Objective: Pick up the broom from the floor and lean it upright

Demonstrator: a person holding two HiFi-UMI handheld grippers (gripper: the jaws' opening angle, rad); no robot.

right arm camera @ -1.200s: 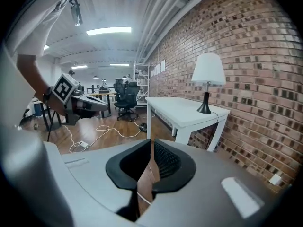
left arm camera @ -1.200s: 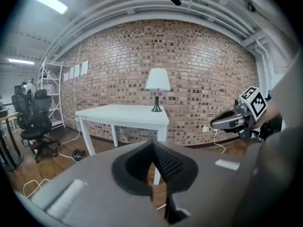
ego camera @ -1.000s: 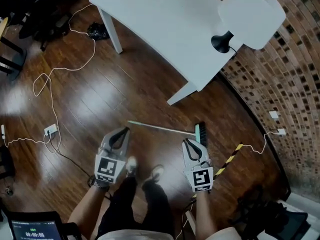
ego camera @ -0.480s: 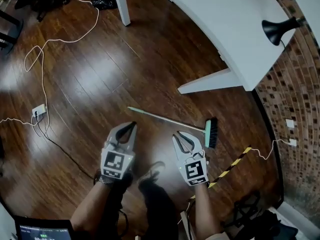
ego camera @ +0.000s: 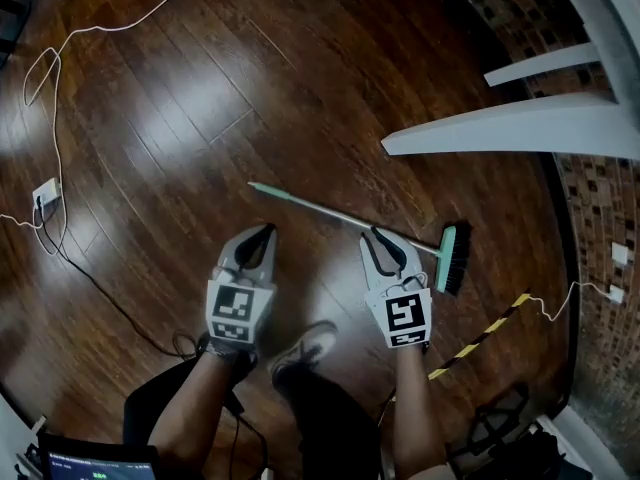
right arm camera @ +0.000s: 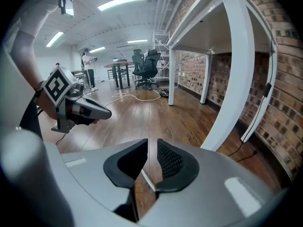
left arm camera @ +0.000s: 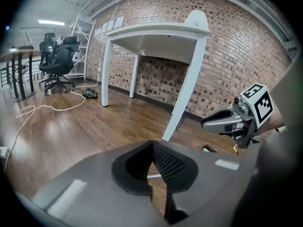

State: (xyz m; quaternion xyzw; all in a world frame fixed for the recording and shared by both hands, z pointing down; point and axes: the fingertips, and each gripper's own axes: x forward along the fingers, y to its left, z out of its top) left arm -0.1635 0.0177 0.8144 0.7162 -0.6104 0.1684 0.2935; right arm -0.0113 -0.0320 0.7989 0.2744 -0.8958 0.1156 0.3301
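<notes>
Dark wooden boards fill this end of the room, shiny under the ceiling lights, and the broom (ego camera: 340, 215) lies flat on them in front of the crouching person. Over the middle of its pale green handle (ego camera: 300, 203) is the right gripper (ego camera: 380, 240), its jaws parting as I watch. The handle shows through the slit between them, but the pads are not pressing on it. The left gripper (ego camera: 262, 236) sits on the person's side of the handle's free end, near it without touching. Its tips are drawn together on nothing, with only a glint of the handle visible through the gap lower down. A shoe (ego camera: 312, 342) is planted on the near side of the broom, between the two forearms. The broom head (ego camera: 452, 259), green with dark bristles, lies at the end by the right gripper. Just past that head, a strip of yellow-and-black tape (ego camera: 478, 335) runs aslant across the boards. On the far side of the broom a white table (ego camera: 520, 128) stands close against the brick wall (ego camera: 600, 218), its leg coming down near the head end. Well off from the handle's free end, a white cable (ego camera: 100, 28) loops over the floor to a socket block (ego camera: 45, 192). Much farther back are black office chairs (left arm camera: 57, 56) and a person standing (right arm camera: 87, 70).
</notes>
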